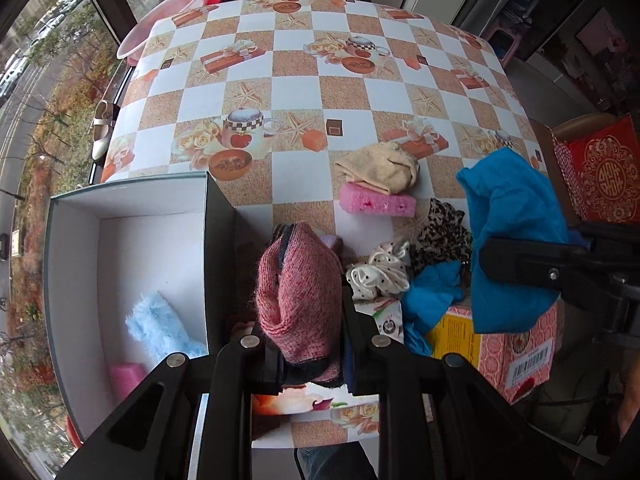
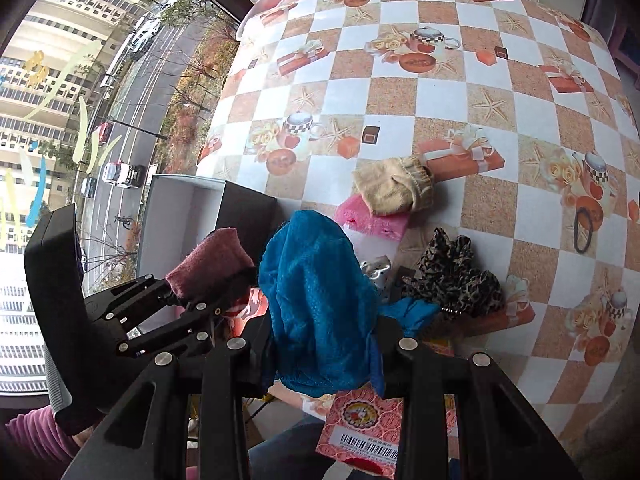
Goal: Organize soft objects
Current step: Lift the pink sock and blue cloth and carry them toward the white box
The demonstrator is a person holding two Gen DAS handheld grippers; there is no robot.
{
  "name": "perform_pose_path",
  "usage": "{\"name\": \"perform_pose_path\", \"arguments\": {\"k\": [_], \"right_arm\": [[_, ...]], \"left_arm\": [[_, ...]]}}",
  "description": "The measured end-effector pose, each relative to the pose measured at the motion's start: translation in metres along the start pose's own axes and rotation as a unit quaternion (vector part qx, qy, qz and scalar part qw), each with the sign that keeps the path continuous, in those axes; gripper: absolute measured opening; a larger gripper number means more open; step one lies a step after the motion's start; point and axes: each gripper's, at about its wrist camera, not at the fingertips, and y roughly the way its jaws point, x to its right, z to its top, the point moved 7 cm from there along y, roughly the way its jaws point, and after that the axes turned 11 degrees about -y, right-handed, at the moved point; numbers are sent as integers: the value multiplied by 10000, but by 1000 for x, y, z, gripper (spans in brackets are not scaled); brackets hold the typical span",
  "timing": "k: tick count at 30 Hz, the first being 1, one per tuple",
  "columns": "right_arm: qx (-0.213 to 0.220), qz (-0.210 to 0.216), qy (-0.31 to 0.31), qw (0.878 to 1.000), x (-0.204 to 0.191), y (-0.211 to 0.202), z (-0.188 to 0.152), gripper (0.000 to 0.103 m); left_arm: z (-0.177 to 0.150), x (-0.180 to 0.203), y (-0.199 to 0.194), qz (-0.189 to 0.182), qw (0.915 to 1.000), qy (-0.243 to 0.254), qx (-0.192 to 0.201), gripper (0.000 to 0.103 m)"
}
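The left tongs [image 1: 308, 320] are clamping a bunched pink knitted sock [image 1: 298, 292] beside the white box [image 1: 72, 264]; the right tongs [image 2: 324, 340] are gripping crumpled blue mesh cloth [image 2: 316, 296] above the checkered surface [image 2: 440, 100]

In the left wrist view, the pink knitted sock [image 1: 298, 300] hides the fingertips of the left gripper [image 1: 308, 320] in the lower centre. The bottom of the frame cuts off the white box [image 1: 72, 240] at lower left, and the gripper frame covers most of the pink foam piece [image 1: 126, 376] inside it. In the right wrist view, the blue mesh cloth [image 2: 320, 300] covers the fingertips of the right gripper [image 2: 324, 344], and the white dotted scrunchie [image 2: 378, 270] is mostly hidden behind this cloth. The barcode text on the red packet [image 2: 360, 420] is too small to read
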Motion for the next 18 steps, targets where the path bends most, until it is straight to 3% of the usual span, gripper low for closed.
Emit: {"name": "perform_pose_path", "arguments": {"k": [6,18], "right_arm": [[-29,-81,-89,9999,-20,-3,-22,37],[126,-435,256,9986,-28,-25,-63,37]], "left_arm": [[-29,-1,-7,-32,9995,299,-44,22],[-64,-12,-23,-300,9988,385,-59,23]]}}
